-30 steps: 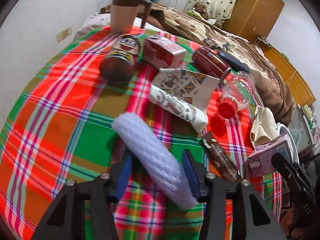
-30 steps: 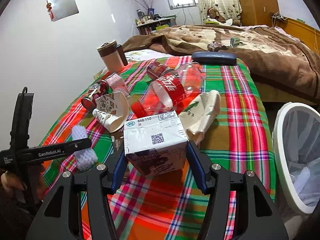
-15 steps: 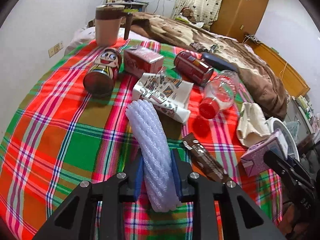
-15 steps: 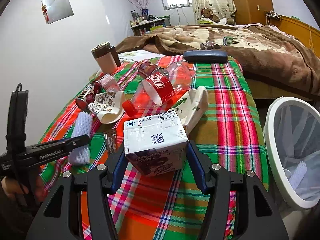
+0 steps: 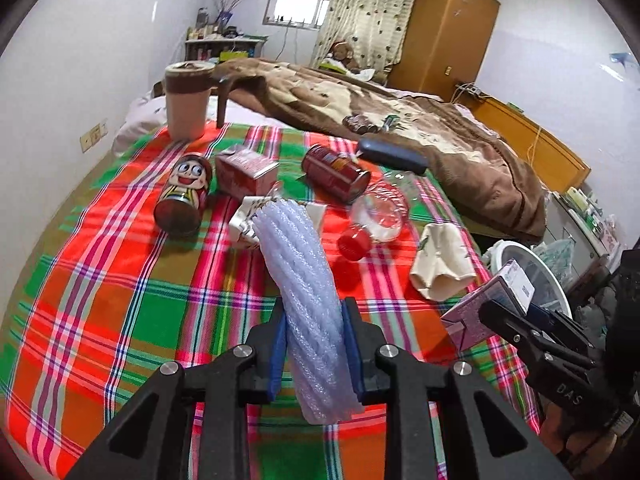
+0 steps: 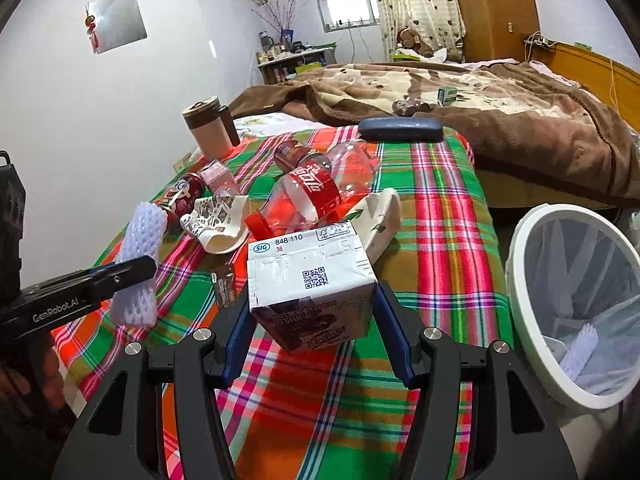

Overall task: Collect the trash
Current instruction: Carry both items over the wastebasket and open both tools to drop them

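My left gripper (image 5: 314, 350) is shut on a white foam net sleeve (image 5: 304, 280) and holds it above the plaid cloth (image 5: 120, 300); the sleeve also shows in the right wrist view (image 6: 140, 264). My right gripper (image 6: 310, 334) is shut on a purple-and-white milk carton (image 6: 310, 276), lifted over the cloth, also seen in the left wrist view (image 5: 488, 300). A white mesh trash bin (image 6: 520, 280) stands to the right of the table, with one foam sleeve inside.
On the cloth lie a clear cola bottle (image 6: 320, 192), a red can (image 5: 334, 174), a cartoon can (image 5: 184, 196), a pink carton (image 5: 246, 170), crushed paper cups (image 6: 218, 222), a folded paper bag (image 5: 440, 264), a brown wrapper (image 6: 224, 290) and a tall mug (image 5: 188, 100). A bed lies behind.
My left gripper has shut on the foam sleeve and lifted it off the cloth. My right gripper, still holding the carton, has risen a little.
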